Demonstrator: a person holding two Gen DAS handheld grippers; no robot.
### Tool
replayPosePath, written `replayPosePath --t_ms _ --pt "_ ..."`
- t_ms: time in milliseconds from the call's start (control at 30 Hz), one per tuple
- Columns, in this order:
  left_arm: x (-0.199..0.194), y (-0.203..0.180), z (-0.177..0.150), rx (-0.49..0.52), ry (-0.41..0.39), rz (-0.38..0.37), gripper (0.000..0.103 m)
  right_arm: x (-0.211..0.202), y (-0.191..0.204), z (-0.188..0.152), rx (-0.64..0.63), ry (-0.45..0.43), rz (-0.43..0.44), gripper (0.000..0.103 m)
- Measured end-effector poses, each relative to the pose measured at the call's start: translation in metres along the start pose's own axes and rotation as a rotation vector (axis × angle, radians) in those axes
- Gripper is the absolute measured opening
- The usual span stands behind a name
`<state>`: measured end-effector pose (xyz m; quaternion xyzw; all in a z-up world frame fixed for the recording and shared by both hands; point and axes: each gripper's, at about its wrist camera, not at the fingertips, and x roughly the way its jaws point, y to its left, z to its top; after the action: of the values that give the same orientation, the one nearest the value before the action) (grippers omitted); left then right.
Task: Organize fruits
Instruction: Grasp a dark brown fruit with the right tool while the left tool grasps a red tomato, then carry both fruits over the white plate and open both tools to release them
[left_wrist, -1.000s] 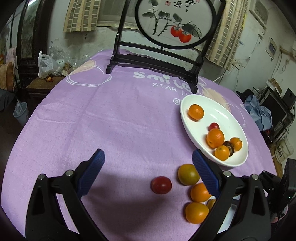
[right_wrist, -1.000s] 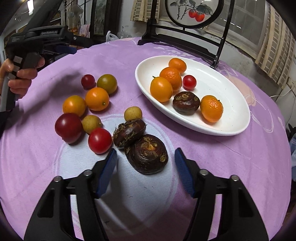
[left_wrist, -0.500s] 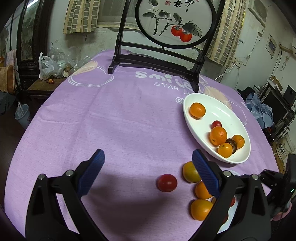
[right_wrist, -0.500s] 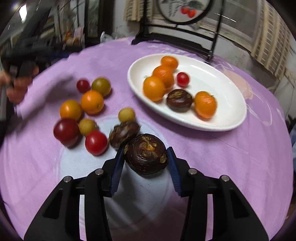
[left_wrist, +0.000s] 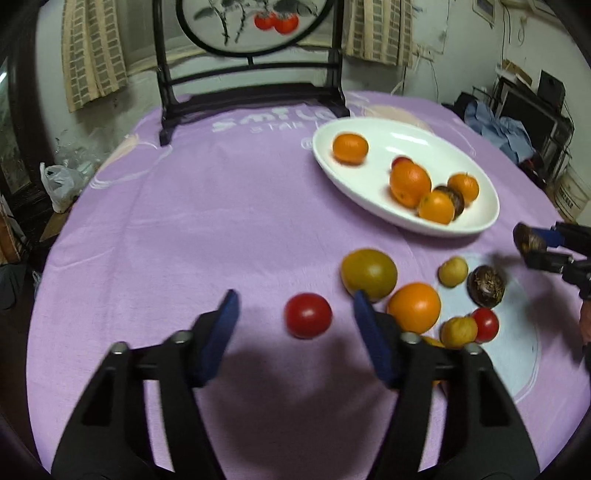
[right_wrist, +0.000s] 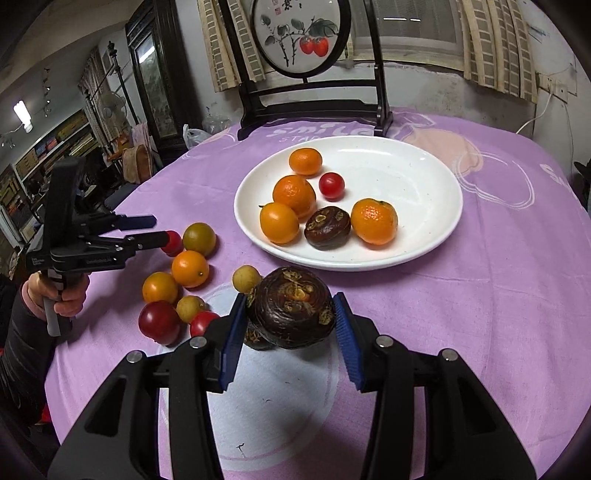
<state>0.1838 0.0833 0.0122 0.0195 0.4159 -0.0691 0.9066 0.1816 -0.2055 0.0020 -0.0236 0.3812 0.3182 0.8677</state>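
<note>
**Sorting fruit: dark one gripped, red one framed**

Blurring in the left wrist view softens the plate and its contents. The left gripper's right finger covers part of an orange fruit behind it. In the right wrist view, the held dark fruit (right_wrist: 290, 307) hides most of a second dark fruit (right_wrist: 255, 334) lying under it on the cloth, and the left gripper (right_wrist: 147, 232) covers part of the small red fruit (right_wrist: 172, 242).

Counted in the right wrist view, the white plate (right_wrist: 424, 177) holds six fruits: four orange ones, one small red one (right_wrist: 331, 185) and one dark brown one (right_wrist: 327, 227). Loose on the purple-clothed worktop (right_wrist: 480, 295) lie two orange fruits, one green-yellow fruit (right_wrist: 199, 238), three small yellow-brown ones, three red ones and the half-hidden dark one.

The right gripper (right_wrist: 289, 325) has its jaws closed against both sides of the large dark fruit, which hangs clear of the cloth, just short of the plate's near rim. The left gripper (left_wrist: 293, 325) has its jaws spread wide, gripping nothing; a red fruit (left_wrist: 307, 315) sits on the cloth between the fingertips, touching neither. The green-yellow fruit (left_wrist: 368, 274) lies just past the right fingertip.
</note>
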Motion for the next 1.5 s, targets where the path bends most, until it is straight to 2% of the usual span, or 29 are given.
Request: replayPosePath --t_ms 67,233,500,567,633,867,967,1067,1167,1233,1333,1500 --pt "0.007 0.000 -0.002 -0.003 0.026 -0.013 0.052 0.001 -0.001 0.000 0.003 0.002 -0.004 0.047" --pt "0.015 -0.008 -0.007 0.031 0.042 -0.008 0.048 0.000 0.000 -0.001 0.005 -0.001 -0.003 0.047" --pt "0.025 -0.013 -0.007 0.058 0.045 0.019 0.048 0.000 0.001 -0.002 0.006 -0.008 -0.015 0.047" --pt "0.026 -0.011 -0.006 0.048 0.050 0.008 0.044 0.000 0.001 -0.002 0.005 -0.011 -0.017 0.047" --pt "0.027 -0.009 -0.006 0.037 0.060 -0.004 0.032 0.000 0.002 -0.002 0.002 -0.012 -0.017 0.047" --pt "0.024 -0.013 -0.006 0.043 0.055 0.002 0.031 -0.001 0.005 -0.001 -0.004 -0.023 -0.015 0.047" --pt "0.016 -0.020 -0.006 0.055 0.029 0.007 0.031 -0.003 0.006 -0.001 0.002 -0.035 0.001 0.047" --pt "0.004 -0.025 -0.002 0.041 -0.006 -0.020 0.031 -0.007 0.006 0.001 0.013 -0.070 0.020 0.047" --pt "-0.010 -0.031 0.007 -0.006 -0.053 -0.103 0.031 -0.013 0.002 0.010 0.046 -0.137 0.016 0.047" --pt "-0.015 -0.040 0.020 -0.027 -0.084 -0.138 0.031 -0.016 -0.006 0.020 0.090 -0.205 -0.044 0.047" --pt "-0.011 -0.056 0.043 -0.031 -0.119 -0.123 0.031 -0.011 -0.023 0.035 0.164 -0.263 -0.120 0.047" --pt "0.020 -0.073 0.084 -0.052 -0.111 -0.114 0.031 0.014 -0.051 0.052 0.237 -0.252 -0.163 0.047"
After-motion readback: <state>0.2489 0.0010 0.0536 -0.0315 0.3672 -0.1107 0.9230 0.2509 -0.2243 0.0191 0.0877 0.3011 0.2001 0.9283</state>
